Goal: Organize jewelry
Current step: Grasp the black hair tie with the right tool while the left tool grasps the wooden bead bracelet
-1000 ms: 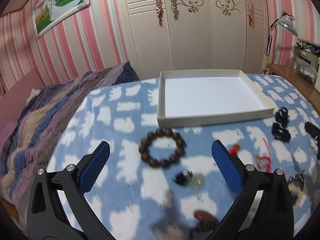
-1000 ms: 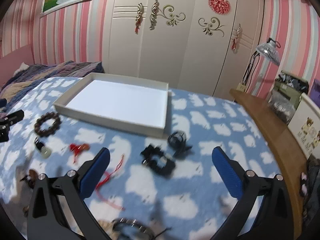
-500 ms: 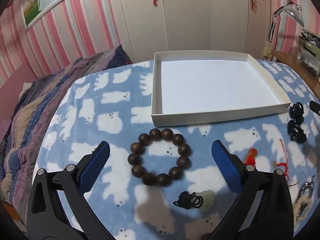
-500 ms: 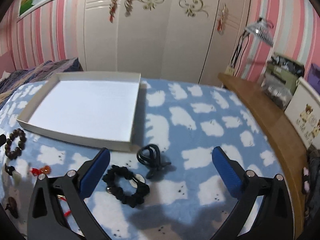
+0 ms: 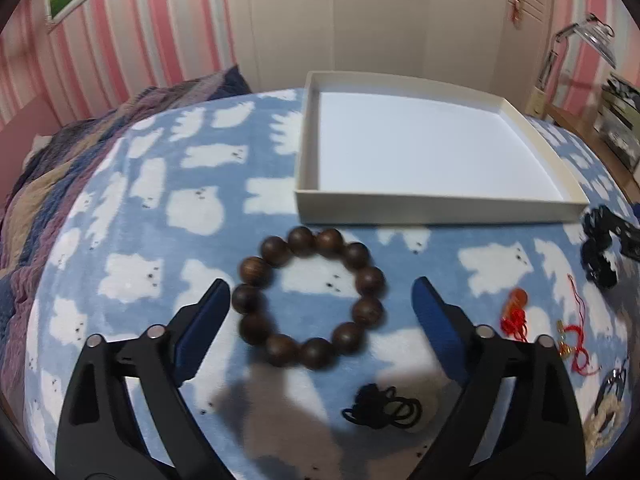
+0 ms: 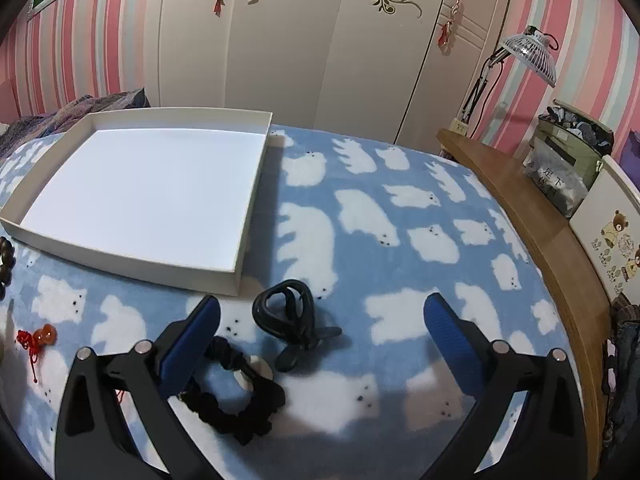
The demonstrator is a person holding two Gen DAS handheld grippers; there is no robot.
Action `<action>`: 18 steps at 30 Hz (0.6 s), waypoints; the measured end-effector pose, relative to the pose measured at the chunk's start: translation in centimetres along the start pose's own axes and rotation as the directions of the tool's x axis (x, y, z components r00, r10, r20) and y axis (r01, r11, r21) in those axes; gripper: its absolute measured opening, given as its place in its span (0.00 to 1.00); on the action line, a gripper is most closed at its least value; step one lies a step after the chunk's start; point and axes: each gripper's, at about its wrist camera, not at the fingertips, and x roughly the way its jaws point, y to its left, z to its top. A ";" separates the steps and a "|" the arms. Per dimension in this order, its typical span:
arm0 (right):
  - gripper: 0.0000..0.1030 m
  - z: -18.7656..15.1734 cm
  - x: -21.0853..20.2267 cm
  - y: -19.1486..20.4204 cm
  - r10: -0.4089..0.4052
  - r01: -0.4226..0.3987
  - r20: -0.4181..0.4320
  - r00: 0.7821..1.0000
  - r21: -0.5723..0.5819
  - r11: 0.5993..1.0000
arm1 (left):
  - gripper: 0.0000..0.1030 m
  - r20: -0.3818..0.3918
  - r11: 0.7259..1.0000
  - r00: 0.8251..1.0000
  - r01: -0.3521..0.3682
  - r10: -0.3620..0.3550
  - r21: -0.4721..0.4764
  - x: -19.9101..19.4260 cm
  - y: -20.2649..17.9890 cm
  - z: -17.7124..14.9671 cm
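Observation:
A brown wooden bead bracelet (image 5: 366,280) lies flat on the blue blanket, just in front of the shallow white tray (image 5: 436,212). My left gripper (image 5: 320,288) hangs over it with the ring between its blue pads. The jaws are closing, and the pads stand close beside the beads without pressing them. In the right wrist view my right gripper (image 6: 324,308) stands open above a black looped hair tie (image 6: 286,312). A black scrunchie (image 6: 236,396) lies partly under its left finger. The tray (image 6: 120,268) holds nothing.
A black cord with a pale stone (image 5: 384,404), a red knotted charm (image 5: 516,312) and a red string with a gold charm (image 5: 568,336) lie on the blanket. A wooden desk (image 6: 540,240) with a lamp (image 6: 528,56) borders the right side. A striped quilt (image 5: 60,160) lies at the left.
Both grippers have come down closer to the blanket. The bracelet now sits between the left pads, which have narrowed slightly. The right gripper has swung over the black hair ties.

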 end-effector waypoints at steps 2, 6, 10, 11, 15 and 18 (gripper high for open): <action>0.98 0.0 0.4 -0.2 0.010 -0.010 -0.005 1.000 0.009 1.000 | 0.86 -0.001 1.000 1.000 0.011 -0.011 0.028 0.2 -0.5 -0.3; 0.98 -0.4 1.3 -0.2 0.020 -0.019 -0.017 1.000 0.021 1.000 | 0.75 -0.030 0.998 0.999 0.033 -0.031 0.060 1.1 -1.6 -0.3; 0.98 -0.5 1.8 -0.3 0.013 -0.013 -0.024 1.000 0.025 1.000 | 0.49 -0.104 0.997 0.993 0.058 -0.052 0.050 3.0 -1.4 -0.4; 0.98 -0.5 1.7 -0.4 0.009 -0.008 -0.019 1.000 0.026 1.000 | 0.47 -0.097 0.997 0.994 0.060 -0.055 0.045 3.0 -1.3 -0.3; 0.98 -0.6 1.8 -0.6 -0.007 0.007 -0.009 1.000 0.029 1.000 | 0.34 -0.092 0.997 0.995 0.048 -0.042 0.055 3.1 -1.3 -0.3; 0.97 -0.8 2.4 -0.7 0.002 0.000 -0.027 1.000 0.040 0.999 | 0.21 -0.089 0.998 0.995 0.048 -0.044 0.045 3.2 -1.0 -0.3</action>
